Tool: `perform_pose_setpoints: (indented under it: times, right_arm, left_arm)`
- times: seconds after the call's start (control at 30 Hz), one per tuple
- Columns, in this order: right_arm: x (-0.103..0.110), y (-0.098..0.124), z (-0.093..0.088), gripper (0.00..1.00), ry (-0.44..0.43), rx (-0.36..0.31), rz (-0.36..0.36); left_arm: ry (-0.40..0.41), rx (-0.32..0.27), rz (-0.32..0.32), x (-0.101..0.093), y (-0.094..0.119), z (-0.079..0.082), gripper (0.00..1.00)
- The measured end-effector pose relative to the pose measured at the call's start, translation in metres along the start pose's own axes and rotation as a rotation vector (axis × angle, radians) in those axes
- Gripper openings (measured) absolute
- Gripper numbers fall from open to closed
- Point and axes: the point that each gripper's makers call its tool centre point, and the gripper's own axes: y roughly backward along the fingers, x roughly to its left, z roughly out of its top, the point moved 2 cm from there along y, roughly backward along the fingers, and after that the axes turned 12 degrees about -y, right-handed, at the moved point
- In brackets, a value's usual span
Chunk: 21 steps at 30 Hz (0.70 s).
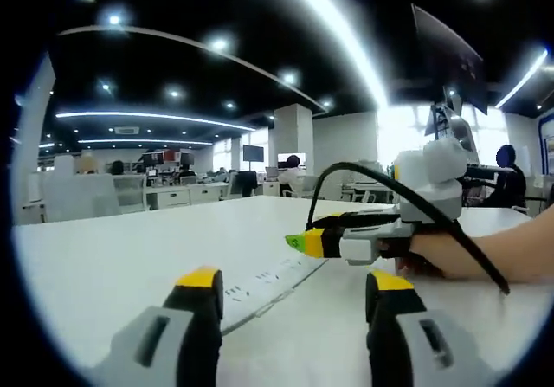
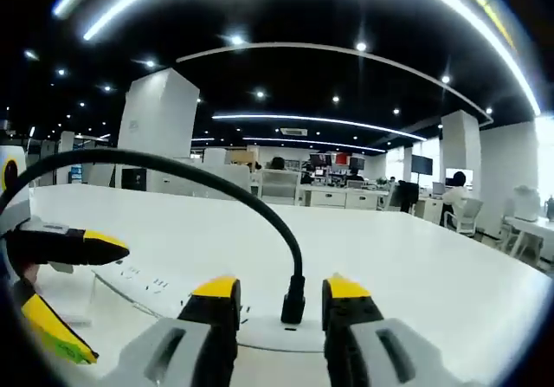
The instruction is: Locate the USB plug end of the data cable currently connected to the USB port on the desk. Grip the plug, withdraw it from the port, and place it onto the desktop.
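My right gripper (image 2: 281,293) stands open, jaws flanking the black USB plug (image 2: 293,304) seated in the power strip (image 2: 164,293). My left gripper (image 1: 294,287) is open, holding nothing.

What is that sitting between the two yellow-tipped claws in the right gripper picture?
In the right gripper view, the black USB plug of the black data cable stands upright in the flat white power strip, between the open right gripper jaws.

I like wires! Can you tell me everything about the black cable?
The black cable looks smooth and rubbery. Its straight plug stands upright in the white power strip on the white desk, between the right gripper's open yellow-tipped jaws, which are not touching it. From there it arches up and left past the left gripper.
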Motion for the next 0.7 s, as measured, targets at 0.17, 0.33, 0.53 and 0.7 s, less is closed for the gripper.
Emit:
perform_pose_setpoints:
  times: [0.17,0.33,0.53,0.7]
  right_arm:
    - [-0.011,-0.001,0.005,0.39,-0.018,-0.019,-0.042]
    - [-0.01,-0.004,0.007,0.36,0.004,-0.026,-0.034]
    - [-0.006,-0.003,0.007,0.32,0.011,-0.023,-0.016]
    - [-0.008,-0.002,0.008,0.35,-0.008,-0.027,-0.033]
  left_arm:
    - [-0.027,-0.001,0.002,-0.002,-0.001,-0.001,0.71]
    - [-0.046,-0.007,-0.011,-0.005,-0.003,0.001,0.7]
    - [-0.071,-0.022,-0.014,-0.01,-0.003,0.003,0.68]
    - [-0.072,-0.022,-0.008,-0.011,-0.001,0.003,0.68]
